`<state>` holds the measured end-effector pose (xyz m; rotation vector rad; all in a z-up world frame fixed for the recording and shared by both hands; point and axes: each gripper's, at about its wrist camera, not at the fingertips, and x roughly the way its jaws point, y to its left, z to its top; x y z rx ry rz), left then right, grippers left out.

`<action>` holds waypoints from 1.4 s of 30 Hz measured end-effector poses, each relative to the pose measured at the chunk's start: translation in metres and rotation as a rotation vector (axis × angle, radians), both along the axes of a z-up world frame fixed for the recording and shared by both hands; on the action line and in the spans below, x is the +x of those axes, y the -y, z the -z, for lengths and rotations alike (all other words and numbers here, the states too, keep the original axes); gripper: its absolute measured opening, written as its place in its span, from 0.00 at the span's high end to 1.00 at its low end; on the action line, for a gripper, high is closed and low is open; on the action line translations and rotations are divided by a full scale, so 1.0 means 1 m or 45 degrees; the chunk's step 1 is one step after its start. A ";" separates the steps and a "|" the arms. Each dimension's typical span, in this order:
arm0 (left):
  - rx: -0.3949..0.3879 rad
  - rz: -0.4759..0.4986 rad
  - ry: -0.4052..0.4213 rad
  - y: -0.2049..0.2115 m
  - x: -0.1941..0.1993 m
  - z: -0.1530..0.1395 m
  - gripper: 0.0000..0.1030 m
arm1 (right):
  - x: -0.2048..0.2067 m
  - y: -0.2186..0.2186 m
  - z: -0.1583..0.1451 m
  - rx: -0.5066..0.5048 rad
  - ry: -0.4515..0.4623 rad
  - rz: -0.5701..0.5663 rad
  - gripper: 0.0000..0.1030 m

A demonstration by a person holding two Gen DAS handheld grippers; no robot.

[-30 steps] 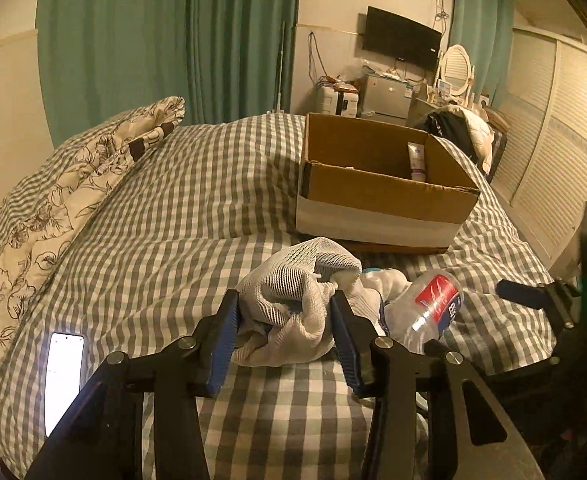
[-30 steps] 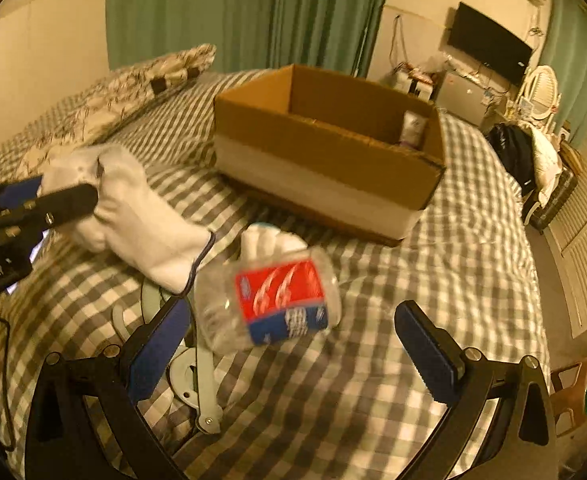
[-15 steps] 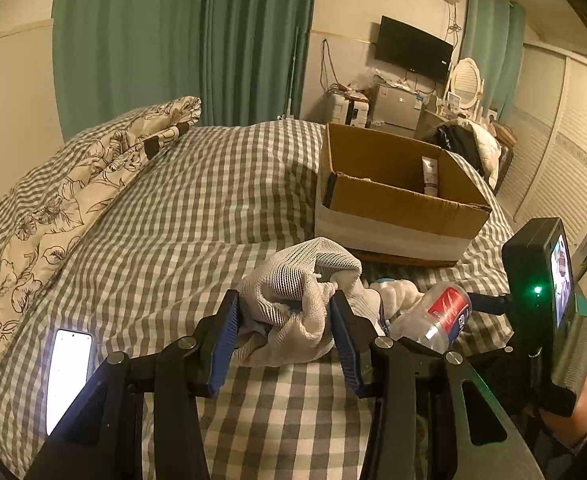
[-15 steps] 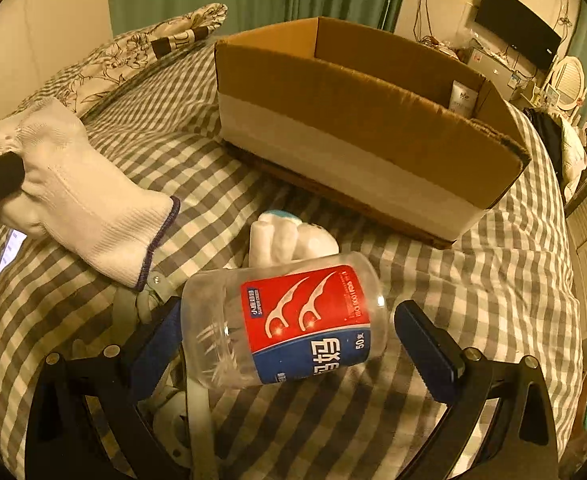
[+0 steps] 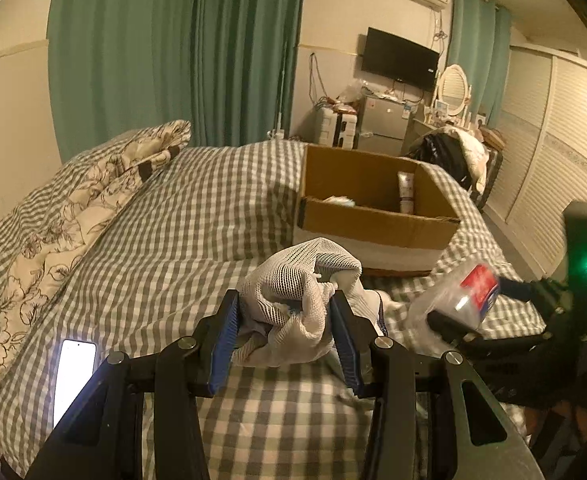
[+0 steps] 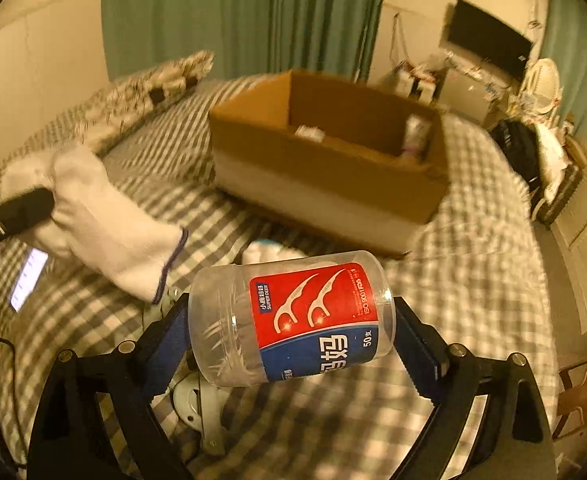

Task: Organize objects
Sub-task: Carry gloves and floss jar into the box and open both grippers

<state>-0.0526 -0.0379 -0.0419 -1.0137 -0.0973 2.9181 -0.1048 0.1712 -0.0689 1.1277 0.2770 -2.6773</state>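
Observation:
My left gripper (image 5: 283, 308) is shut on a white mesh glove (image 5: 293, 292), held a little above the checked bed; the right wrist view shows the glove (image 6: 105, 216) hanging from a left finger (image 6: 21, 208). My right gripper (image 6: 291, 320) has its jaws closing on a clear jar of floss picks (image 6: 293, 316) with a red and blue label. The jar lies crosswise, a pad against each end, and is off the bedcover. An open cardboard box (image 5: 373, 220) stands further back on the bed, with a tube (image 5: 405, 192) and a white item inside.
A lit phone (image 5: 73, 376) lies on the bed at the near left. A floral quilt (image 5: 53, 220) runs along the left side. Under the jar lie a small white bundle (image 6: 269, 250) and a pale hanger-like piece (image 6: 201, 404). Wardrobe doors stand at the right.
The right jaws have narrowed onto the jar and raised it off the bedcover. Both grippers have risen a little. The left grip on the glove is unchanged.

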 end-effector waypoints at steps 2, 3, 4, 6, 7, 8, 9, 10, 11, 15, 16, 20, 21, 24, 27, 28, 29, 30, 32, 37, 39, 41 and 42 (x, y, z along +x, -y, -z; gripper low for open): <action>0.002 0.014 -0.018 -0.005 0.002 -0.008 0.56 | 0.006 -0.005 -0.016 -0.009 -0.041 0.013 0.10; 0.002 0.020 -0.029 -0.008 0.003 -0.012 0.56 | 0.010 -0.009 -0.026 -0.012 -0.068 0.020 0.10; 0.002 0.025 -0.041 -0.010 0.003 -0.017 0.56 | 0.013 -0.011 -0.034 -0.014 -0.089 0.023 0.10; 0.003 0.033 -0.063 -0.014 0.003 -0.025 0.56 | 0.020 -0.015 -0.055 -0.018 -0.148 0.026 0.10; 0.002 0.038 -0.073 -0.016 0.002 -0.030 0.56 | 0.023 -0.016 -0.063 -0.018 -0.171 0.025 0.10; -0.002 0.042 -0.083 -0.018 0.000 -0.035 0.56 | 0.025 -0.017 -0.072 -0.017 -0.194 0.023 0.10; -0.006 0.046 -0.095 -0.020 -0.002 -0.040 0.56 | 0.027 -0.016 -0.080 -0.014 -0.216 0.020 0.10; -0.009 0.056 -0.111 -0.023 -0.005 -0.047 0.56 | 0.029 -0.015 -0.087 -0.011 -0.238 0.017 0.10; -0.009 0.064 -0.124 -0.025 -0.008 -0.052 0.56 | 0.030 -0.015 -0.093 -0.009 -0.259 0.013 0.10; -0.041 0.085 -0.179 -0.035 -0.023 -0.073 0.56 | 0.023 -0.018 -0.117 -0.013 -0.323 0.010 0.10; -0.042 0.093 -0.185 -0.037 -0.028 -0.077 0.56 | 0.021 -0.018 -0.121 -0.015 -0.331 0.009 0.10; -0.058 0.092 -0.196 -0.043 -0.059 -0.087 0.56 | 0.001 -0.020 -0.139 -0.014 -0.377 0.024 0.10; -0.065 0.093 -0.196 -0.045 -0.068 -0.088 0.56 | -0.004 -0.022 -0.141 -0.016 -0.382 0.028 0.10; -0.066 0.097 -0.193 -0.051 -0.092 -0.091 0.56 | -0.027 -0.027 -0.146 -0.037 -0.389 0.040 0.10; -0.073 0.087 -0.195 -0.056 -0.118 -0.092 0.56 | -0.053 -0.031 -0.150 -0.050 -0.391 0.062 0.10; -0.076 0.083 -0.195 -0.057 -0.126 -0.092 0.56 | -0.060 -0.032 -0.151 -0.052 -0.393 0.068 0.10; -0.079 0.081 -0.193 -0.059 -0.136 -0.091 0.56 | -0.068 -0.033 -0.151 -0.055 -0.396 0.074 0.10; -0.082 0.080 -0.192 -0.061 -0.143 -0.090 0.56 | -0.078 -0.034 -0.151 -0.060 -0.396 0.079 0.10; -0.089 0.081 -0.186 -0.064 -0.157 -0.085 0.56 | -0.097 -0.036 -0.150 -0.065 -0.392 0.086 0.10; -0.103 0.077 -0.128 -0.070 -0.194 -0.062 0.56 | -0.142 -0.039 -0.135 -0.069 -0.360 0.101 0.10; -0.113 0.083 -0.097 -0.073 -0.206 -0.049 0.56 | -0.159 -0.039 -0.124 -0.066 -0.334 0.103 0.10; -0.128 0.088 -0.071 -0.075 -0.215 -0.036 0.56 | -0.169 -0.039 -0.111 -0.065 -0.310 0.104 0.10; -0.132 0.091 -0.061 -0.077 -0.217 -0.032 0.56 | -0.176 -0.038 -0.104 -0.065 -0.292 0.101 0.10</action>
